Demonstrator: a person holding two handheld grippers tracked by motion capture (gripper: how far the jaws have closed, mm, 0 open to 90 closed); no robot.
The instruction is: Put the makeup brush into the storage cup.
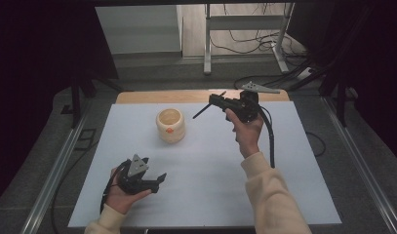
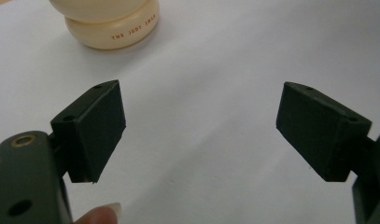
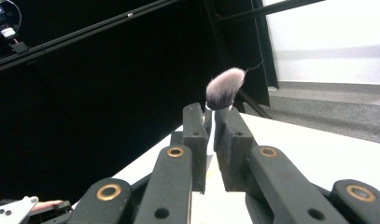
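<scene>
While the right tool (image 1: 220, 101) was clamped on a brush (image 3: 225, 87), held up past the cup (image 1: 170, 125), the left tool (image 1: 154, 181) rested open on the worktop (image 1: 210, 170). Likely carrying step; next: lower brush into cup, w/ handle steered over the rim.

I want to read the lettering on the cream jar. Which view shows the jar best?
For the lettering, the left gripper view: the cream jar sits close, its base text legible, though its top is cut off. The high view shows the whole jar on the white table, open-topped, but far off.
</scene>
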